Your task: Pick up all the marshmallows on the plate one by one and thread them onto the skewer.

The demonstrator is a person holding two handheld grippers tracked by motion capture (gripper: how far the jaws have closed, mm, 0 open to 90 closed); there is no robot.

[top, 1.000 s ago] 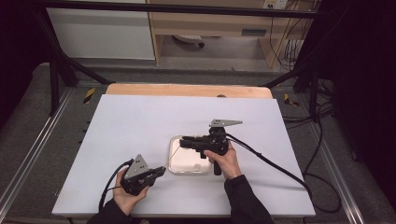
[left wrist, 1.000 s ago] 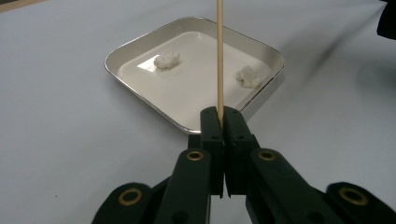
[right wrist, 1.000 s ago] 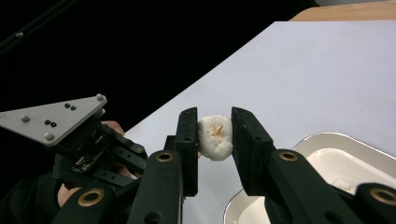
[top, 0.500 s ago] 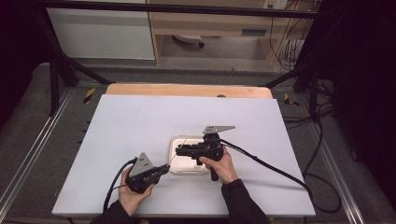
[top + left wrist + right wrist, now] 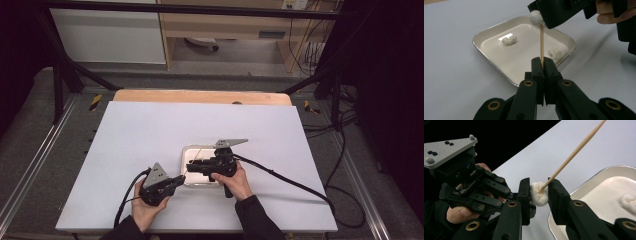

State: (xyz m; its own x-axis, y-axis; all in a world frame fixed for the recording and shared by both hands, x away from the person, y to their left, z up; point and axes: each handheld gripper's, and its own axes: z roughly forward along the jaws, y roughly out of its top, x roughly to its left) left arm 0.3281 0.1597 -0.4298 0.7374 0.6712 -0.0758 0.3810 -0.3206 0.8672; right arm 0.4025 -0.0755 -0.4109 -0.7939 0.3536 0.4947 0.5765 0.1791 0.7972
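Skewer (image 5: 541,42): your thin stick looks like bare, matt wood.
Marshmallow (image 5: 539,194): soft, powdery white.
Tray (image 5: 489,29): shiny metal rim (glossy white inside).
Table (image 5: 150,125): smooth matt white.

We see a white table (image 5: 150,135) with a wooden strip at its far edge. On it lies one shallow metal tray (image 5: 188,152) (white inside).
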